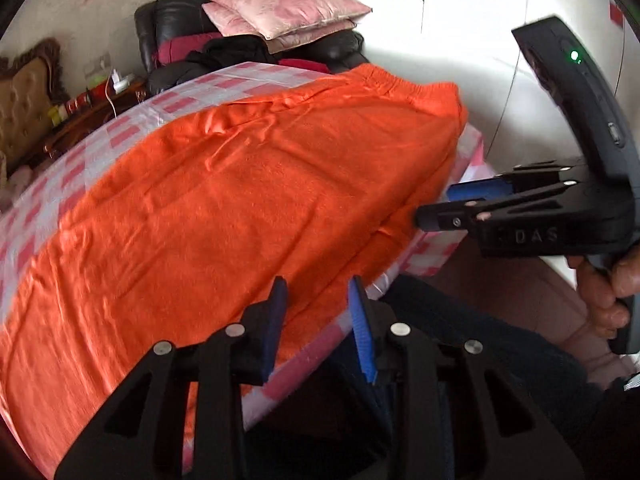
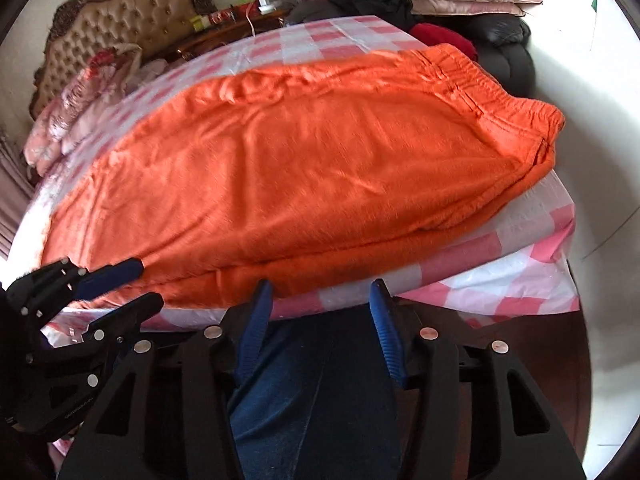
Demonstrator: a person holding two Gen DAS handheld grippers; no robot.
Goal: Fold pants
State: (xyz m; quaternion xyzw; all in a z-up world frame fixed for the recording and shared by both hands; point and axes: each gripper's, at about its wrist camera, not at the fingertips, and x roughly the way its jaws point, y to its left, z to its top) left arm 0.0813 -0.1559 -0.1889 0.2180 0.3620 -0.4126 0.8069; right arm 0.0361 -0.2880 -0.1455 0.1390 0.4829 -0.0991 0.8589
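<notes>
Lying flat along the pink-checked table [image 2: 520, 240], the orange pants [image 2: 304, 168] are being shown with the waistband at the far right. The left gripper [image 1: 318, 300] is being held with jaws apart over their near edge, gripping nothing; the right gripper [image 2: 320, 304] is likewise being held agape just beside that edge

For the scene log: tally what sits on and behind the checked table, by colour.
Orange: 1, the pants lying flat on the table.
Pink: 2, the pillows stacked behind it.
Dark red: 1, a cloth bundle under the pillows.
Black: 1, a garment beside that bundle.
Total: 5.
</notes>
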